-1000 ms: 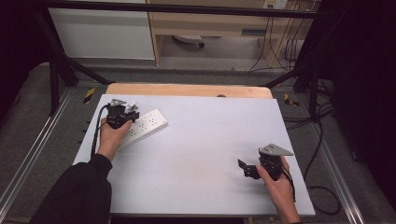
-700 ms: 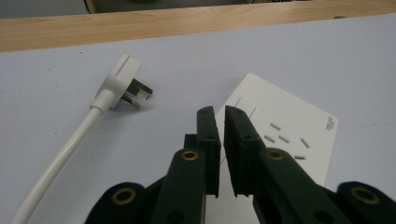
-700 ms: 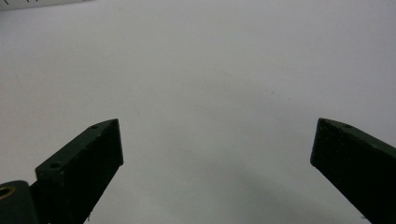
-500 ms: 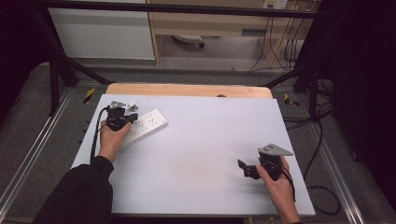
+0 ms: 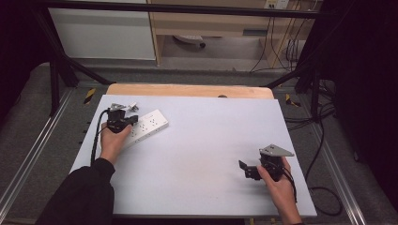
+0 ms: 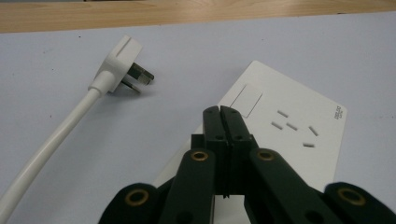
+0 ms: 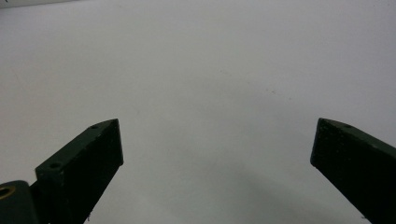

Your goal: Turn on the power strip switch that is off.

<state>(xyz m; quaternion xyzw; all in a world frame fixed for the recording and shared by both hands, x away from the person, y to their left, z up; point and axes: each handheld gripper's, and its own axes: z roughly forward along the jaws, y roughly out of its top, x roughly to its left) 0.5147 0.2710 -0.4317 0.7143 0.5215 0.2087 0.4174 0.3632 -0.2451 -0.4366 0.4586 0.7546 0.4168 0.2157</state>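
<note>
Pressing down on the power strip (image 6: 285, 135), the left gripper (image 6: 220, 109) has just squeezed its jaws together on nothing, likely to steady it for the plug (image 6: 122, 65) just beyond, while the right gripper (image 7: 215, 144) waits with jaws wide and empty.

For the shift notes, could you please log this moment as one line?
left gripper: shut, empty, over power strip | plug: loose on table | right gripper: open, empty

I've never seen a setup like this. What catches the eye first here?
A white power strip lies at the table's far left, with the left gripper poised over it, jaws pressed together and holding nothing. Beside it a white plug on a thick cord rests unplugged on the pale table. Near the right edge, the right gripper stands with jaws wide apart.
</note>
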